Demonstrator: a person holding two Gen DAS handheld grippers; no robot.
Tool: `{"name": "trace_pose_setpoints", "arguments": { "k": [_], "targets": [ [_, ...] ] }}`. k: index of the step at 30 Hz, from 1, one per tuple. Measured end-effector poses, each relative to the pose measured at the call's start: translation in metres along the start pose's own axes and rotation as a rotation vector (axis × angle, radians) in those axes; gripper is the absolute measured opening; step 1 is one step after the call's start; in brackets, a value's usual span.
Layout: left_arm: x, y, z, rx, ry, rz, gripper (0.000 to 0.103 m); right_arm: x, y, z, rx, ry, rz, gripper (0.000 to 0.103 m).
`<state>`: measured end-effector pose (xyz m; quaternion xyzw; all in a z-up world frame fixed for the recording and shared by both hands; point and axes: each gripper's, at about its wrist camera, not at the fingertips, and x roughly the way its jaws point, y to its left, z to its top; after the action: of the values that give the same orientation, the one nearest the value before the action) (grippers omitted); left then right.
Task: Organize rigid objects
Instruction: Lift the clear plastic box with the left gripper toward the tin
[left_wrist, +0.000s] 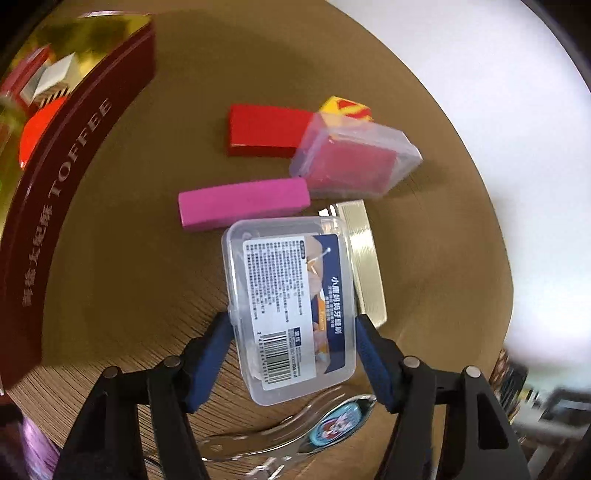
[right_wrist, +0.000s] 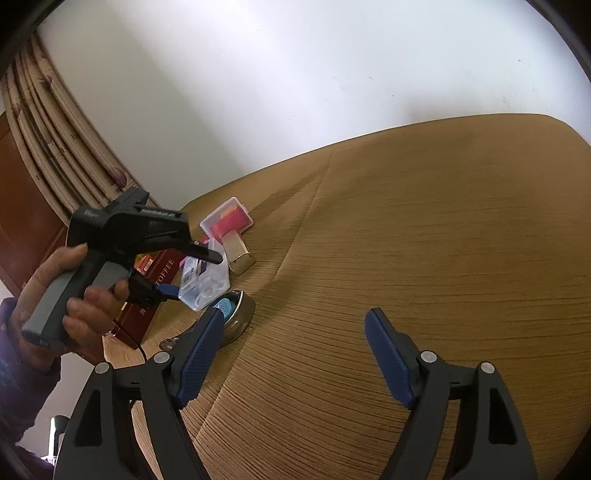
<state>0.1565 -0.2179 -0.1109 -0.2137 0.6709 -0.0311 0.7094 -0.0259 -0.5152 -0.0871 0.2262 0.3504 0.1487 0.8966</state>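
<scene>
A clear plastic box (left_wrist: 291, 306) with a printed label lies on the wooden table (left_wrist: 129, 277), partly on top of a gold tin (left_wrist: 365, 258) and a metal clipper with a cartoon badge (left_wrist: 295, 432). My left gripper (left_wrist: 291, 317) points down over it, open, its blue pads flanking the box's long sides. Past the box lie a pink block (left_wrist: 243, 203), a red block (left_wrist: 266, 129), a clear case with a red insert (left_wrist: 354, 158) and a yellow-red cube (left_wrist: 345, 107). My right gripper (right_wrist: 295, 314) hangs open over bare table, nothing between its fingers.
A dark red toffee tin (left_wrist: 74, 184) stands open at the left, holding an orange round piece (left_wrist: 35, 133) and small boxes. In the right wrist view a hand (right_wrist: 74, 295) holds the left gripper (right_wrist: 195, 275). A curtain (right_wrist: 55, 147) and a white wall are behind.
</scene>
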Motion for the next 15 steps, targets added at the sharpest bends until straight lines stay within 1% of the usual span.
{"name": "trace_pose_setpoints", "arguments": {
  "k": [3, 8, 13, 15],
  "targets": [
    [-0.002, -0.004, 0.001, 0.021, 0.009, 0.015, 0.069, 0.0, -0.003, 0.0, 0.013, 0.002, -0.002, 0.077],
    [-0.01, 0.005, 0.005, 0.089, 0.039, 0.026, 0.068, 0.004, -0.006, 0.001, 0.025, 0.009, -0.01, 0.079],
    [-0.021, 0.002, 0.004, 0.174, 0.014, 0.036, 0.068, 0.007, -0.007, 0.003, 0.039, 0.012, -0.004, 0.079],
    [-0.024, 0.009, 0.001, 0.206, -0.007, 0.027, 0.068, 0.008, -0.005, 0.003, 0.03, 0.015, -0.007, 0.079]
  ]
}}
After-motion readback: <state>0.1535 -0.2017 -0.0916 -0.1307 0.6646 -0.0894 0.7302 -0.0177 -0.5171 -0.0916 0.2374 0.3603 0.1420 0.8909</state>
